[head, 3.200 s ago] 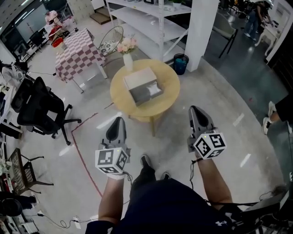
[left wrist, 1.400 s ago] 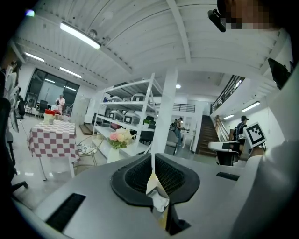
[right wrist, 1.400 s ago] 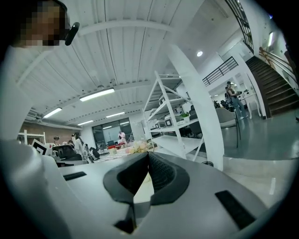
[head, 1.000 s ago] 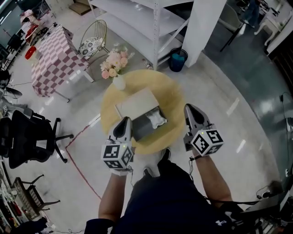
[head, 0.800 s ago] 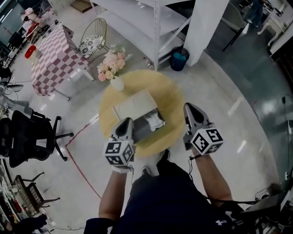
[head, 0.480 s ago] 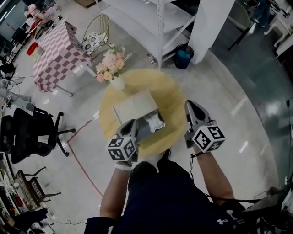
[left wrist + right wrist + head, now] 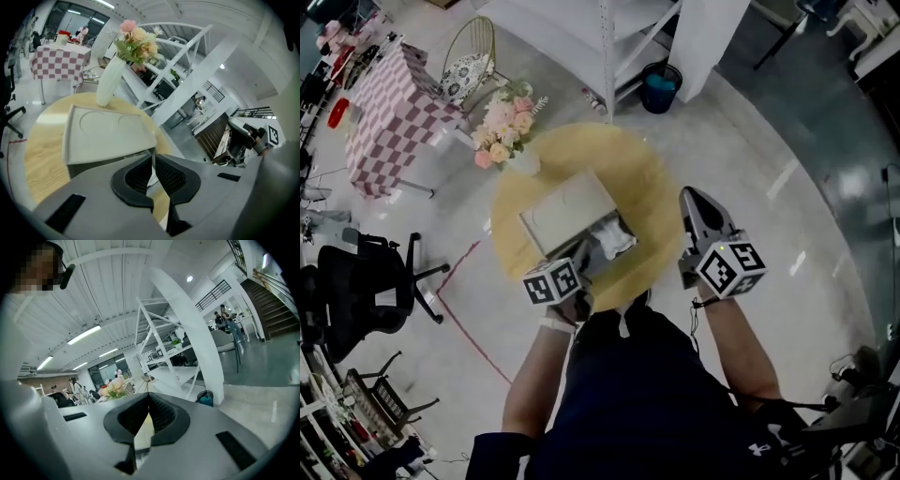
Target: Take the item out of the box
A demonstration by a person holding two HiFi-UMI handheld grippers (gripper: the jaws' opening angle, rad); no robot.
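Observation:
A grey box (image 7: 565,208) with a pale lid lies on the round wooden table (image 7: 637,178). A crumpled white item (image 7: 616,239) sits in the box's open near end. My left gripper (image 7: 586,255) is shut and empty, its tips right at that open end, just left of the item. In the left gripper view the lid (image 7: 105,133) fills the space ahead of the shut left gripper (image 7: 153,161). My right gripper (image 7: 688,195) hovers shut and empty off the table's right edge, apart from the box. Seen in its own view, the right gripper (image 7: 149,401) has its jaws together.
A white vase of pink flowers (image 7: 499,131) stands at the table's far left edge, also close ahead as the vase (image 7: 108,82). Beyond are a white shelf rack (image 7: 609,37), a blue bin (image 7: 660,86), a checkered table (image 7: 389,103) and a black office chair (image 7: 366,291).
My left gripper has moved forward and to the right, up to the box's open end. The right gripper has stayed beside the table's right edge. Both stay shut.

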